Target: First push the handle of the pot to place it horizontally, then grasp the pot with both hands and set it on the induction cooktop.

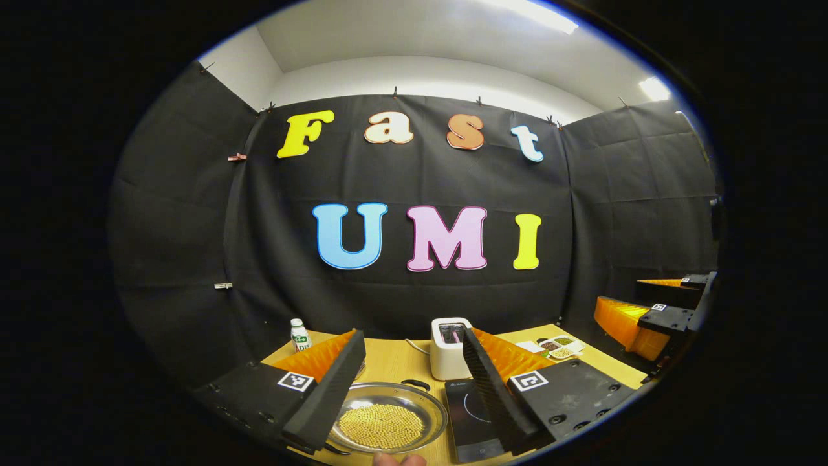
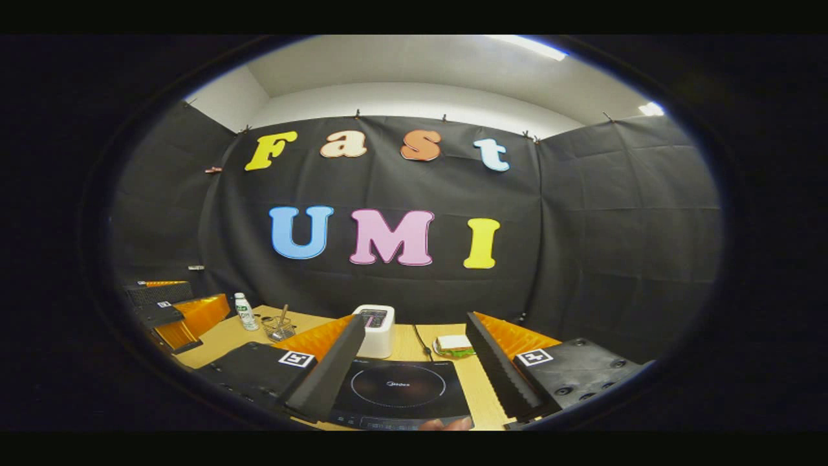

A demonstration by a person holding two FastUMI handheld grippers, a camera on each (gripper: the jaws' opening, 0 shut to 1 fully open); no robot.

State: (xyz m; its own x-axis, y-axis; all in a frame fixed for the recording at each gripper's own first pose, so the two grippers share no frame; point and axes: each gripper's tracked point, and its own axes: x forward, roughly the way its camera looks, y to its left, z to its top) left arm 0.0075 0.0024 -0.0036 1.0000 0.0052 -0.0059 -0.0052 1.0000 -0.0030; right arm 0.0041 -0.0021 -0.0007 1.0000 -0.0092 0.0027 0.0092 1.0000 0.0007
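At six o'clock, left gripper view: my left gripper hung over the table with its jaws spread wide and nothing between them.
Pot: the pot, a shallow metal one with a layer of small yellow beans, sat on the wooden table between my left fingers, nearer the seven o'clock one; I could not tell its handle's direction.
Fingertip: a bit of a person's finger showed at the very bottom, just below the pot.
Cooktop: the induction cooktop lay just beside the pot at its three o'clock, bare on top.
Farther back: a white toaster stood at twelve o'clock past the cooktop, a small bottle at ten o'clock, little dishes at two o'clock.
Right gripper, left gripper view: my right gripper hung at three o'clock, well apart from the pot.
Right gripper view: that claw was wide apart and held nothing, the cooktop lying between its fingers, a sandwich plate behind.
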